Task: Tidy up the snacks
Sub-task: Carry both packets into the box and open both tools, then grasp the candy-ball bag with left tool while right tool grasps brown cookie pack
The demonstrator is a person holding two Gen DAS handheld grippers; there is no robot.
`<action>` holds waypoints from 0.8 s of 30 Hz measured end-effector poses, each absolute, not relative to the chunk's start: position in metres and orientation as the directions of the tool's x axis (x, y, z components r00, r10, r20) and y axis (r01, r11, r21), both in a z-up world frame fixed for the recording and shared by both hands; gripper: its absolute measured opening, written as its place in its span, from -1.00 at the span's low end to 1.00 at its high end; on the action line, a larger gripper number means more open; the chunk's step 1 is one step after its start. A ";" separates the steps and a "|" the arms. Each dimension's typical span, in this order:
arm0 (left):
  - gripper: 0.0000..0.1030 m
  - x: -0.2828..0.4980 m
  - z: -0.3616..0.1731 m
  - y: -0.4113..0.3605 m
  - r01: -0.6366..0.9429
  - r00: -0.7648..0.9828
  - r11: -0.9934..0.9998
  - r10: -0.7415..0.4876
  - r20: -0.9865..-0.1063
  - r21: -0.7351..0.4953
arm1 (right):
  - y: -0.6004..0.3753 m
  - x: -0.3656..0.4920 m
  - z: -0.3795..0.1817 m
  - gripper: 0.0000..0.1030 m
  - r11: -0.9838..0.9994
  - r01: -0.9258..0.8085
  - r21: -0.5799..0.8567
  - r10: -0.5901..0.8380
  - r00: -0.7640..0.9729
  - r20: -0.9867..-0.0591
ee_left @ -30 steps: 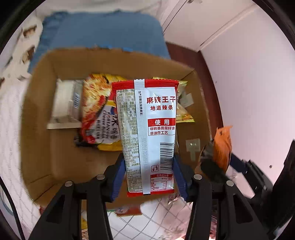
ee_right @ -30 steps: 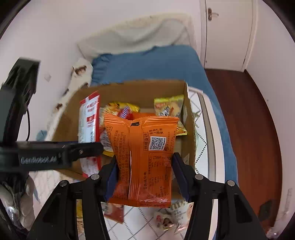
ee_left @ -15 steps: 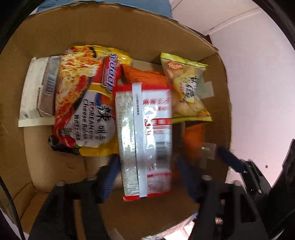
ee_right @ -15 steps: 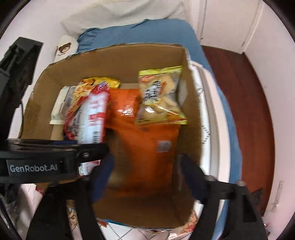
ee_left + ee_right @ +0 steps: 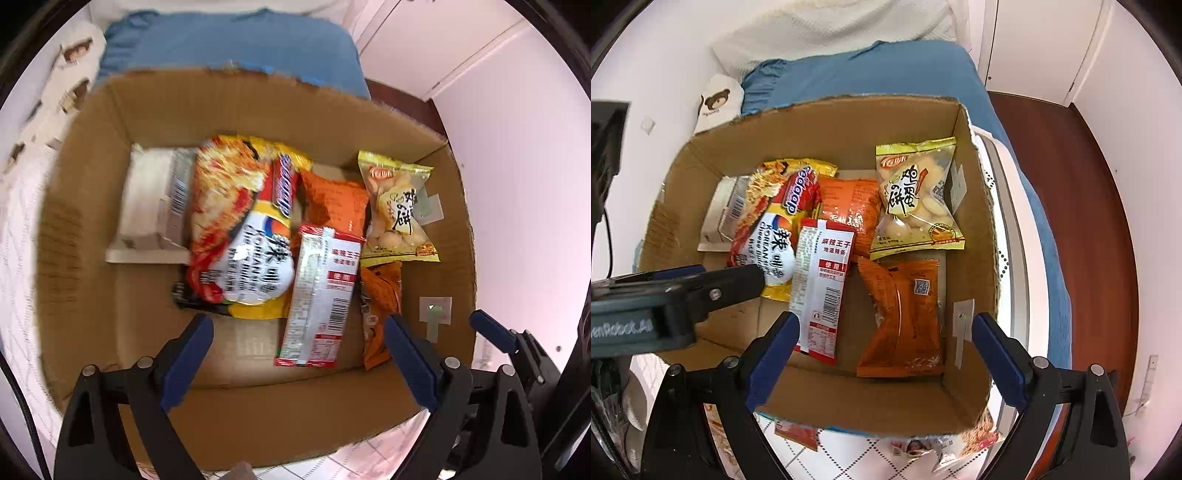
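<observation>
An open cardboard box (image 5: 258, 107) (image 5: 849, 122) holds several snacks. The red-and-white spicy strip packet (image 5: 319, 291) (image 5: 822, 280) lies in the box's middle. The orange packet (image 5: 905, 317) (image 5: 380, 306) lies beside it on the right. My left gripper (image 5: 295, 362) is open and empty above the box's near wall. My right gripper (image 5: 882, 354) is open and empty above the near wall too. The left gripper's arm (image 5: 676, 295) shows at the left of the right wrist view.
Also in the box: a Korean noodle packet (image 5: 243, 236) (image 5: 768, 221), a yellow cracker bag (image 5: 397, 210) (image 5: 916, 199), another orange bag (image 5: 849, 206), a white carton (image 5: 151, 206). More snack packets (image 5: 916, 446) lie on the patterned cloth in front. A blue bed (image 5: 886, 74) is behind.
Both grippers moved over the box, opened and let go. The red-and-white packet and the orange packet now lie inside the box. Both grippers have pulled back up.
</observation>
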State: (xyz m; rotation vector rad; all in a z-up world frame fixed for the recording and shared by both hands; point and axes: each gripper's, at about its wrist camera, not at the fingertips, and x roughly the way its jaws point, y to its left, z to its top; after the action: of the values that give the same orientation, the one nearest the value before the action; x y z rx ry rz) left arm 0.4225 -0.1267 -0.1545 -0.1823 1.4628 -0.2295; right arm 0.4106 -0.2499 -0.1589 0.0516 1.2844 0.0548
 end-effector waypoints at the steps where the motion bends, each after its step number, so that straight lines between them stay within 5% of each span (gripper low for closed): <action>1: 0.83 0.419 -0.148 -0.125 0.051 0.122 0.969 -0.245 -0.962 -0.240 | -0.250 0.406 -0.155 0.87 0.998 -0.011 0.069 0.069 0.293 -0.954; 24: 0.83 0.291 -0.056 -0.094 0.068 0.574 0.998 -0.038 -0.818 0.002 | -0.238 0.299 -0.073 0.87 0.996 -0.021 0.085 0.082 0.560 -0.824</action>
State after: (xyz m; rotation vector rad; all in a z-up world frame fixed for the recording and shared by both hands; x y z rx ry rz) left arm 0.2913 -0.0941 -0.0563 0.0346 0.9577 -0.0622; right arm 0.2992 -0.2378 -0.0729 0.0678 0.9741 0.0610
